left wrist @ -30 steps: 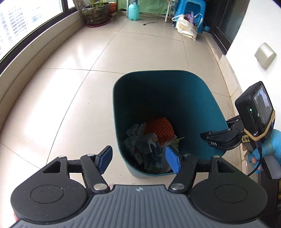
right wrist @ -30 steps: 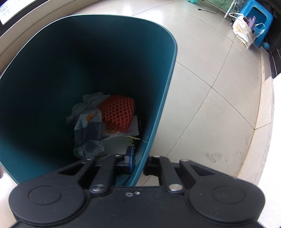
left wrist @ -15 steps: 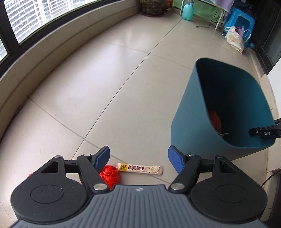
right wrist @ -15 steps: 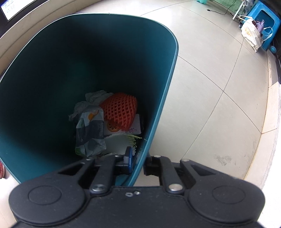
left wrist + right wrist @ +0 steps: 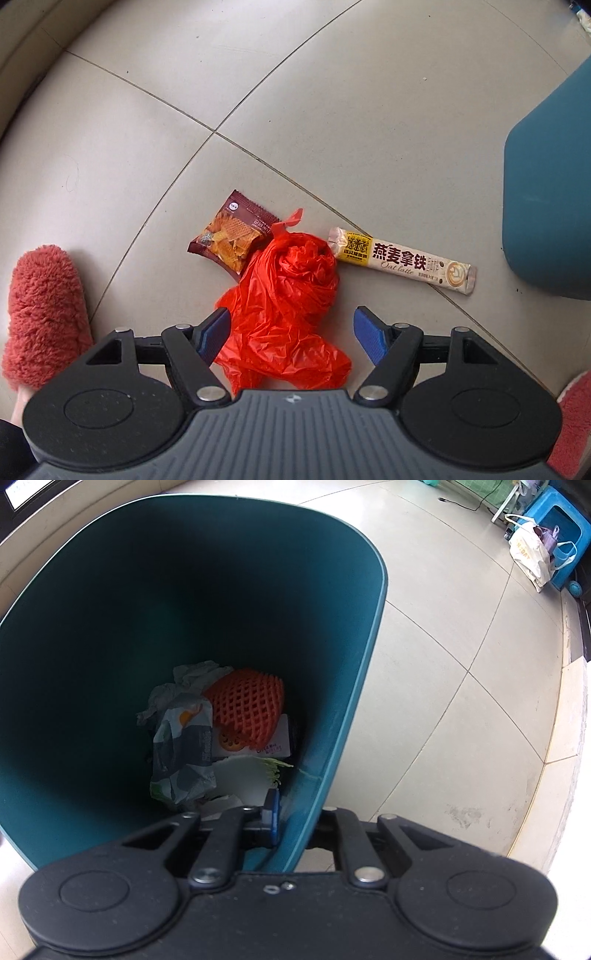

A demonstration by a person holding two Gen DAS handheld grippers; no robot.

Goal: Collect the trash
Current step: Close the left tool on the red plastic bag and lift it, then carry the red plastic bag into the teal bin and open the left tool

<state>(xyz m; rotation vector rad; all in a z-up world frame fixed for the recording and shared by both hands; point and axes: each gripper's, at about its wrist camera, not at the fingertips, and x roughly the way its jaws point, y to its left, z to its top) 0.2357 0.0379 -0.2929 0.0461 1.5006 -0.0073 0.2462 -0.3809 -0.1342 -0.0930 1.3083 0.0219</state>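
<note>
A crumpled red plastic bag lies on the tiled floor, and my left gripper hangs open right over it, its blue pads on either side and apart from it. A brown cracker packet lies just beyond the bag, and a cream oat latte stick to the right of it. My right gripper is shut on the near rim of the teal trash bin, one finger inside and one outside. Inside the bin lie an orange foam net, a grey pouch and crumpled paper.
The bin's outer wall stands at the right of the left wrist view. Red fluffy slippers on the person's feet flank the left gripper. A white shopping bag and a blue stool stand far across the floor.
My left gripper swung away from over the bin and dropped low over the red bag and wrappers on the floor, jaws slightly wider. The right gripper stayed clamped on the bin rim.
</note>
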